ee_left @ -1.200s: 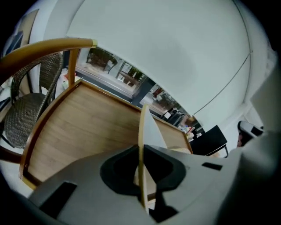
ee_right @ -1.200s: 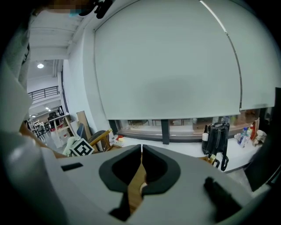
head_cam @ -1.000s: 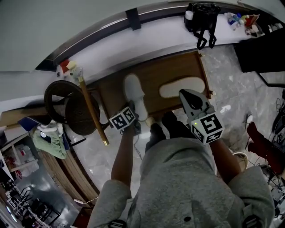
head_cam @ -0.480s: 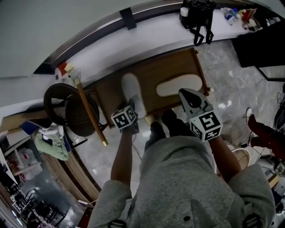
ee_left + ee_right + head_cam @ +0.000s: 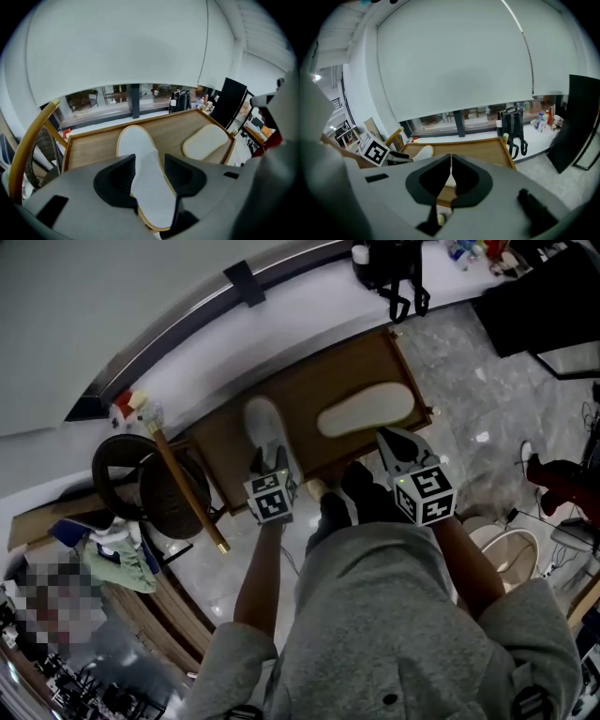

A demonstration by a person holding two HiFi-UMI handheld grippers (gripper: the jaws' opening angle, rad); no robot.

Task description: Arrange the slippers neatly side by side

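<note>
A white slipper [image 5: 265, 430] lies lengthwise on the left of a low wooden platform [image 5: 323, 379]. A beige slipper [image 5: 366, 409] lies crosswise to its right. My left gripper [image 5: 270, 472] is at the white slipper's heel. In the left gripper view its jaws [image 5: 149, 171] are opening, and the white slipper [image 5: 145, 164] lies between them with the pads off it. The beige slipper [image 5: 206, 140] rests farther right. My right gripper [image 5: 398, 451] hovers near the platform's front right, by the beige slipper. It is shut [image 5: 451, 177] with nothing in it.
A black backpack [image 5: 386, 266] stands on the white ledge behind the platform. A round wicker stool [image 5: 141, 474] and a wooden stick [image 5: 186, 476] are at the left, with a green cloth [image 5: 117, 554] below. The person's black shoes [image 5: 352, 502] stand at the platform's front edge.
The left gripper's marker cube has turned and drawn slightly back along the white slipper's heel. The right gripper has shifted a little left. Both slippers stay where they were.
</note>
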